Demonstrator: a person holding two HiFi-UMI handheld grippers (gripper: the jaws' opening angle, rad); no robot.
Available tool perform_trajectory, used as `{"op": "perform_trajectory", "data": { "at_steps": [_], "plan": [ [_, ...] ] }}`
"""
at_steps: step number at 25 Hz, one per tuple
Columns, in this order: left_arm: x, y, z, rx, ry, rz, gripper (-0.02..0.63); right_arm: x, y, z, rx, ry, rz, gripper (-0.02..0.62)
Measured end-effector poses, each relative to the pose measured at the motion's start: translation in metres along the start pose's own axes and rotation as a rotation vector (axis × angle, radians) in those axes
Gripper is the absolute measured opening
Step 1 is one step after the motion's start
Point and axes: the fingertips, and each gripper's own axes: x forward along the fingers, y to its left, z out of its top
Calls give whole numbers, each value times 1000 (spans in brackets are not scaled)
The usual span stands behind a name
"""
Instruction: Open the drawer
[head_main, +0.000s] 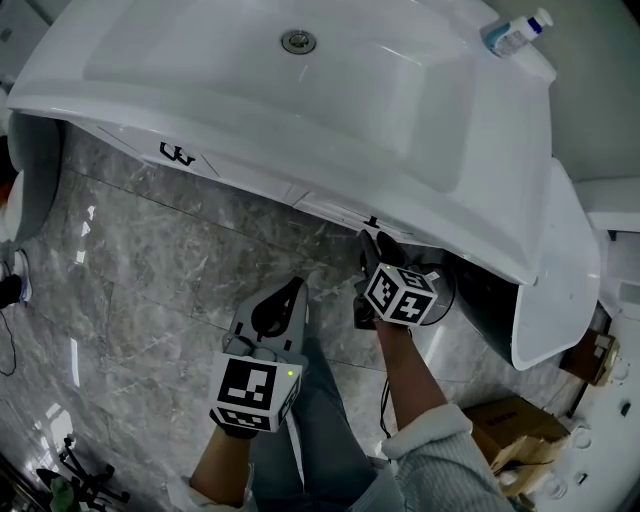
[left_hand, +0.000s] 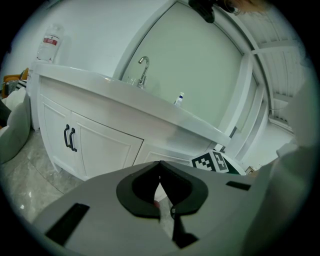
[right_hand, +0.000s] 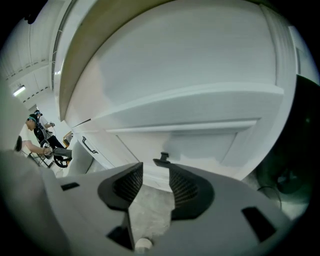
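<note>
The white drawer front (right_hand: 195, 142) sits under the vanity's sink rim, with a small black handle (right_hand: 161, 159). In the head view that handle (head_main: 372, 222) shows just below the basin edge. My right gripper (right_hand: 156, 170) is open, its ribbed pads apart, with the handle just beyond the tips and nothing between them. From above, the right gripper (head_main: 368, 242) points at the handle. My left gripper (left_hand: 159, 165) is shut and empty, and in the head view the left gripper (head_main: 293, 288) hangs over the floor, short of the vanity.
Left of the drawer are cabinet doors with paired black handles (head_main: 177, 155). A bottle (head_main: 518, 33) lies on the sink's far corner. A dark opening (head_main: 485, 295) gapes right of the drawer. A cardboard box (head_main: 505, 425) stands at lower right. A person (right_hand: 36, 137) is far left.
</note>
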Motion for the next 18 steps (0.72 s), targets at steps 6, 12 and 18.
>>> {"op": "perform_trajectory", "data": {
  "at_steps": [6, 12, 18],
  "plan": [
    [-3, 9, -5, -6, 7, 9, 17, 17, -7, -2, 27, 6, -45, 190],
    [-6, 13, -10, -5, 18, 11, 17, 30, -11, 6, 45, 5, -73, 194],
    [-9, 19, -15, -4, 31, 20, 17, 38, -19, 4, 75, 26, -124, 183]
  ]
}}
